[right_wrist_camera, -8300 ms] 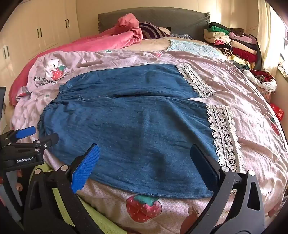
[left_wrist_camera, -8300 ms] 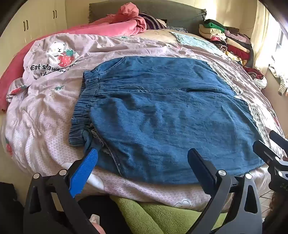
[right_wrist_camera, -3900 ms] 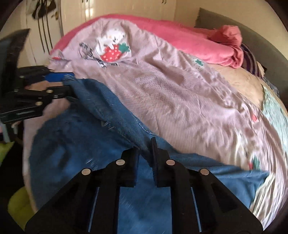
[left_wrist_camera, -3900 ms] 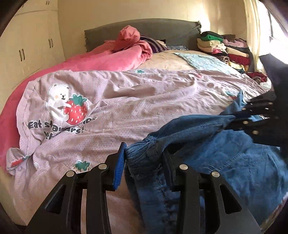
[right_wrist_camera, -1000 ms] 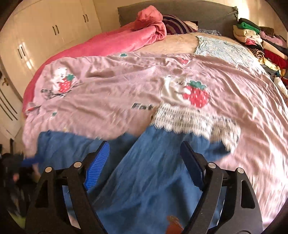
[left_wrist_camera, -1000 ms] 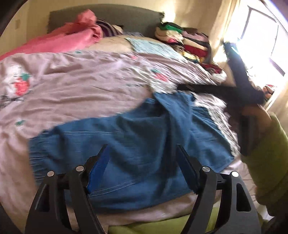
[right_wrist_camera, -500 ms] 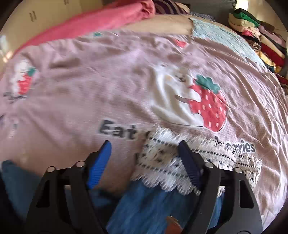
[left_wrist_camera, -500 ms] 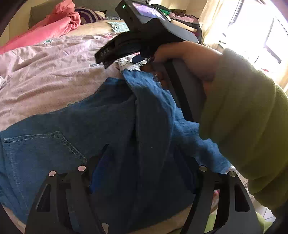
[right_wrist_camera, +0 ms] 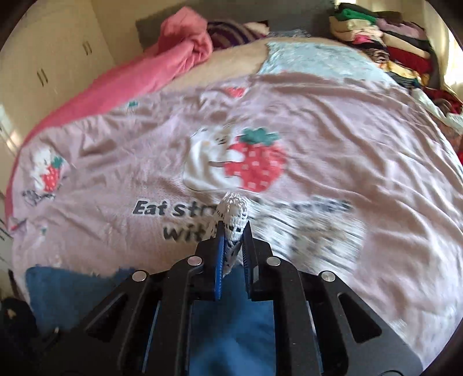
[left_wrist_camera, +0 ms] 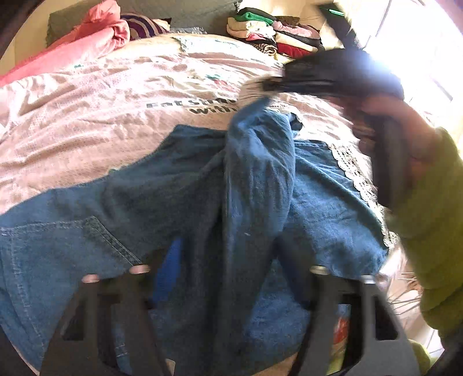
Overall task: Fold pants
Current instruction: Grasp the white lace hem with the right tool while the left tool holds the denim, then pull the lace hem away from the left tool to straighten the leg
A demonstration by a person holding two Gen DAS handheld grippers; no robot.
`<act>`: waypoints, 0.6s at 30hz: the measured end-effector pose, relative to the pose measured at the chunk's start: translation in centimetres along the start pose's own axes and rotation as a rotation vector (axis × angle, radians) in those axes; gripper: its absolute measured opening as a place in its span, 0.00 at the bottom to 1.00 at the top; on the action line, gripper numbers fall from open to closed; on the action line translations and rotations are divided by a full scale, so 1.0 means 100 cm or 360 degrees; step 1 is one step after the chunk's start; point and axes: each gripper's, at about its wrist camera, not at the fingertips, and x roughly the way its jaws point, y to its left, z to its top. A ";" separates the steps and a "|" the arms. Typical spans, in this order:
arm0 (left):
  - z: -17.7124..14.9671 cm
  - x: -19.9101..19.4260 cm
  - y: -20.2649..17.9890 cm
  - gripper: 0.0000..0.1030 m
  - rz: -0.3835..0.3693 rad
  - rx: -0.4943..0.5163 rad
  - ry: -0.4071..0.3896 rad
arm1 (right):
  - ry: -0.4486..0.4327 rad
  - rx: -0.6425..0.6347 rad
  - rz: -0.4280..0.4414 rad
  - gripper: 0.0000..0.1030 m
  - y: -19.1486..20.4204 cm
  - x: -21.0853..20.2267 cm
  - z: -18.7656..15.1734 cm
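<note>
Right, the blue denim pants with the white lace hem (left_wrist_camera: 179,202) are lying across the near edge of the bed, spread over the pale pink quilt printed with a bear and a strawberry (right_wrist_camera: 332,138). The right gripper (right_wrist_camera: 233,240) is pinching one leg by its white lace trim (right_wrist_camera: 233,214): its two black fingers are squeezed narrow on the lace, which is poking up between the blue pads, and the denim is hanging down below the fingers. From the left side that same gripper is showing as a dark blur at the top of a raised ridge of denim (left_wrist_camera: 260,162) that is lifting off the rest of the garment, with the person's hand in a green sleeve (left_wrist_camera: 428,219) behind it.

The left gripper (left_wrist_camera: 228,269) is hovering low over the middle of the pants, its fingers standing wide apart on either side of that ridge, gripping nothing that I can see. The back pocket stitching (left_wrist_camera: 95,231) is lying to its left, and the other leg's lace edge (left_wrist_camera: 356,173) is resting flat to its right.

Further back, a crumpled pink blanket (right_wrist_camera: 162,63) is bunching by the grey headboard (left_wrist_camera: 188,14), and a stack of folded clothes (right_wrist_camera: 385,37) is sitting at the far right corner.
</note>
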 end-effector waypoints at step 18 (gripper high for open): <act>-0.013 -0.044 -0.021 0.07 0.0001 0.0351 -0.0042 | 0.0022 0.0246 0.0021 0.06 -0.075 -0.151 -0.124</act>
